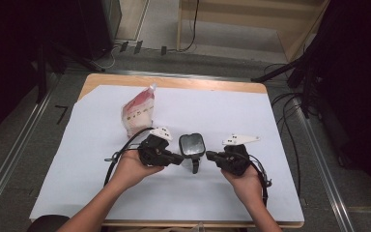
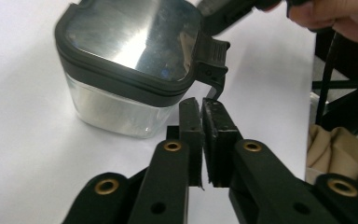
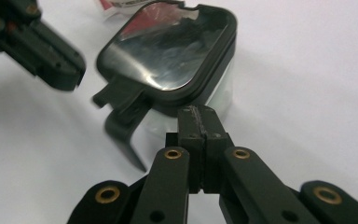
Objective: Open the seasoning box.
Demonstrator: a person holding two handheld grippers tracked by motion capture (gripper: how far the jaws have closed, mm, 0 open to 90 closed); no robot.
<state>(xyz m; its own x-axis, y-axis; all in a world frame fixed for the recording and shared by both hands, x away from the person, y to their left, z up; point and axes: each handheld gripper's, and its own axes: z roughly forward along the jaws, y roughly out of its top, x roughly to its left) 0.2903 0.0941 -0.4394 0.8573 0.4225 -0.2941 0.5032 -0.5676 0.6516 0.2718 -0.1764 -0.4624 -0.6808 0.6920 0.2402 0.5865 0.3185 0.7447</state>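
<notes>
The lidded container (image 1: pixel 192 145) sits mid-table on the white sheet (image 1: pixel 77 159), between our two grippers. We judge it rigid, with smooth clear walls and a glossy lid likely to slip, so the black latch handle (image 2: pixel 213 65) looks the surest hold. We see open sheet all around; the red pouch (image 1: pixel 137 111) lies well behind. The left gripper (image 2: pixel 202 112) and right gripper (image 3: pixel 197 121) are both closed on nothing.

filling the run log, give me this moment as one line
left gripper: shut, empty, by jar latch | right gripper: shut, empty, at jar side | lid: on | bag: behind left, untouched
</notes>
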